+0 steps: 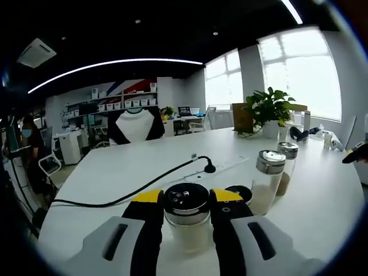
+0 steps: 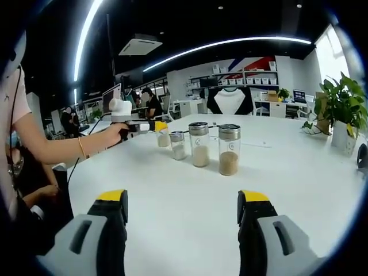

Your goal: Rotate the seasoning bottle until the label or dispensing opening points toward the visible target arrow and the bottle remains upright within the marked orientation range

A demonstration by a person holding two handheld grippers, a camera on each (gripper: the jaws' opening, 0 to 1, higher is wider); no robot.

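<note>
The left tongs (image 1: 186, 214) are clamped on a small seasoning bottle (image 1: 186, 221), one yellow-tipped jaw on each side of its glass body just under the perforated metal cap. That low, level hold looks chosen to keep the bottle standing on the white bench (image 1: 132, 167) while it is turned about its own axis, which is what the task needs. I cannot make out any target arrow or marked range on the bench, so how far the turn has got is unclear. The bottle holds a pale, whitish powder, roughly half full.

Taking that gripped bottle as the landmark: just beside it, on the side toward the potted plant (image 1: 268, 109), stands a taller jar (image 1: 268, 181) with white grains, and touching or nearly touching behind that a second jar (image 1: 286, 164) with something browner. A dark round lid or cap (image 1: 238, 192) peeks out close behind the bottle. A black cable (image 1: 144, 184) runs across the bench on the far side.

In the right gripper view the left tongs (image 2: 160, 125) show again, with more small jars in a row; the tallest (image 2: 229, 149) has tan powder, its neighbour (image 2: 199, 144) paler. The right tongs (image 2: 183, 208) are wide apart with nothing between them, well away from the bottle, seemingly waiting.
</note>
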